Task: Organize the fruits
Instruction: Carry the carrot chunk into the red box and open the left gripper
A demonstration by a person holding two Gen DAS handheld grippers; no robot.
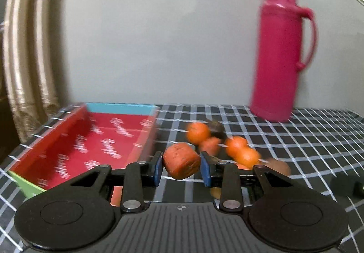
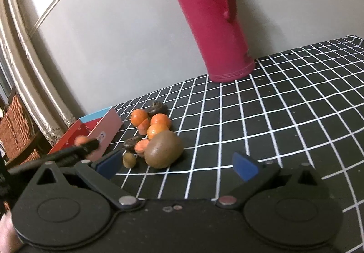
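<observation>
My left gripper point(image 1: 181, 167) is shut on an orange-red chunk of fruit point(image 1: 181, 160) and holds it above the checked cloth, just right of the red box point(image 1: 91, 139). Behind it lies a pile of small oranges point(image 1: 198, 132) and dark fruits. In the right wrist view my right gripper point(image 2: 177, 165) is open and empty, with a brown kiwi point(image 2: 163, 149) just ahead between its fingers. Oranges point(image 2: 160, 121), orange-red chunks point(image 2: 143, 127) and dark fruits point(image 2: 157, 108) lie behind the kiwi. The left gripper point(image 2: 87, 145) shows blurred by the red box point(image 2: 100, 132).
A tall pink thermos point(image 2: 209, 18) stands at the back by the wall; it also shows in the left wrist view point(image 1: 282, 50). The black checked tablecloth point(image 2: 284, 105) covers the table. A curtain point(image 1: 27, 48) hangs at the left, and a wicker basket point(image 2: 16, 125) stands beyond the table's left edge.
</observation>
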